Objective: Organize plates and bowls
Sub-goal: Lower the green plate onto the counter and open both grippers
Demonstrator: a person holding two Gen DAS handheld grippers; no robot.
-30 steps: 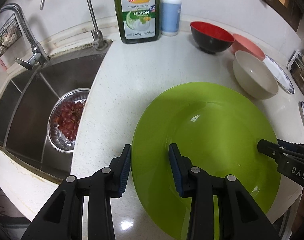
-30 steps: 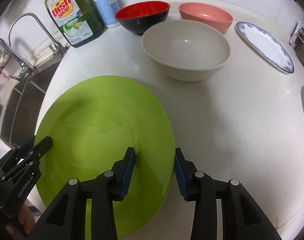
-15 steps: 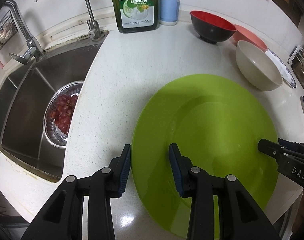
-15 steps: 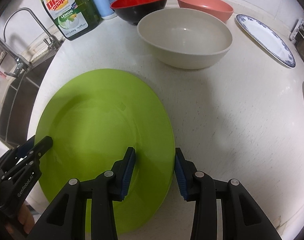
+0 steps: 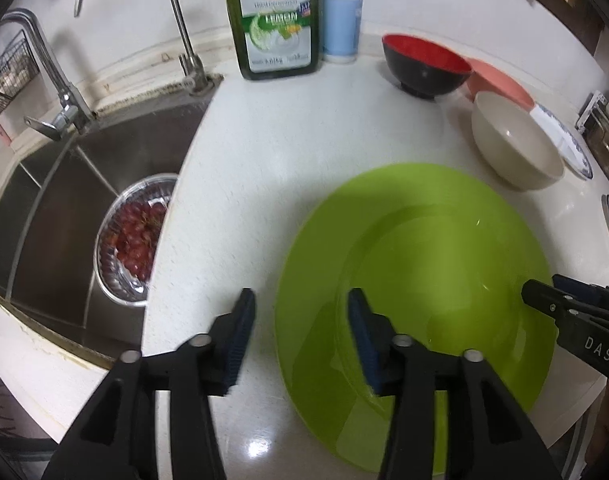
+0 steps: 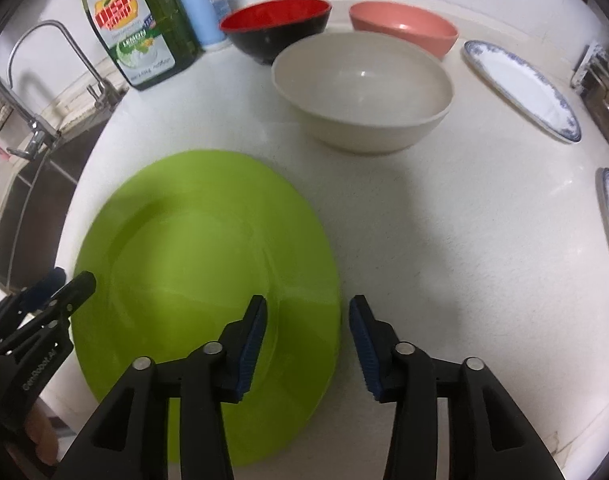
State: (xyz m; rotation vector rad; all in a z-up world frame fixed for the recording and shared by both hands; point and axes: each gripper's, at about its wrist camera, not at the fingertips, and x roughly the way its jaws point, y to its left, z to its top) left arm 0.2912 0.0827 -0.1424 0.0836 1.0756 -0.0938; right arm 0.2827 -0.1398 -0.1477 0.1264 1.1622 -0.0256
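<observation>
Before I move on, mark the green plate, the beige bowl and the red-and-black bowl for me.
green plate (image 6: 200,264), right wrist view, on its flat centre.
beige bowl (image 6: 362,80), right wrist view, on its inner wall.
red-and-black bowl (image 5: 424,54), left wrist view, on its red inside.

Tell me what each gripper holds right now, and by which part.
Nothing. The left gripper and right gripper are both open, each straddling an opposite rim of the green plate without clamping it.

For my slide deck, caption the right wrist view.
Open right gripper straddles the green plate rim, bowls beyond.
</observation>
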